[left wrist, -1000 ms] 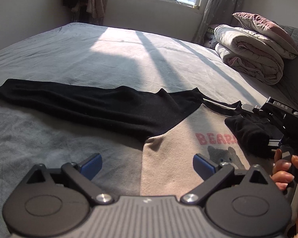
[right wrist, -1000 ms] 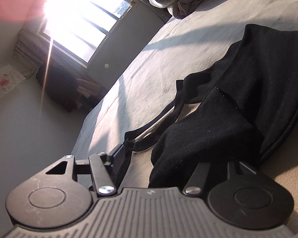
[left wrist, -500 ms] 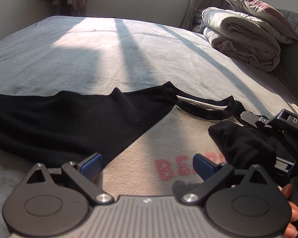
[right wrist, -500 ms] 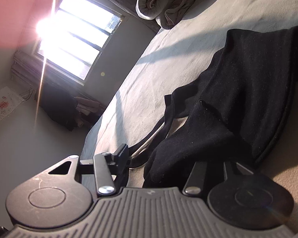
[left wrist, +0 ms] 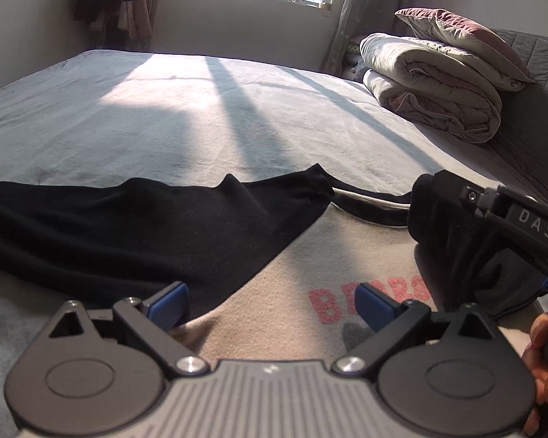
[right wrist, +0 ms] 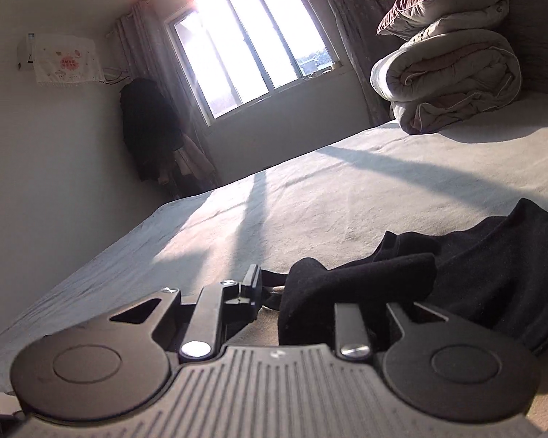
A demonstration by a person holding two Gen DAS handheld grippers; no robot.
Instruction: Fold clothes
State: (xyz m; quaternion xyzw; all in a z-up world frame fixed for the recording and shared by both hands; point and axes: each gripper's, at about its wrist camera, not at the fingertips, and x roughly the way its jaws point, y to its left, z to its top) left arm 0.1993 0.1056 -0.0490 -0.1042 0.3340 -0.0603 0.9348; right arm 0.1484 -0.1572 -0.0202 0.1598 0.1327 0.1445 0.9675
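Left hand-held gripper (left wrist: 270,301) spread wide, empty, above beige sweatshirt with black sleeves (left wrist: 274,292) flat on grey bed (left wrist: 164,127), right hand-held gripper (right wrist: 296,303) clamped on black sleeve cuff (right wrist: 347,288), lifted to the left gripper's right.

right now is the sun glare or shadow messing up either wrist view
Right wrist view: the sun flares through the bright window, hazing the wall around it, and the black sleeve fabric loses detail. Left wrist view: no flare; the window's long bar shadows cross the grey bed cover, and the beige sweatshirt with pink lettering reads clearly. Both bend at the edges.
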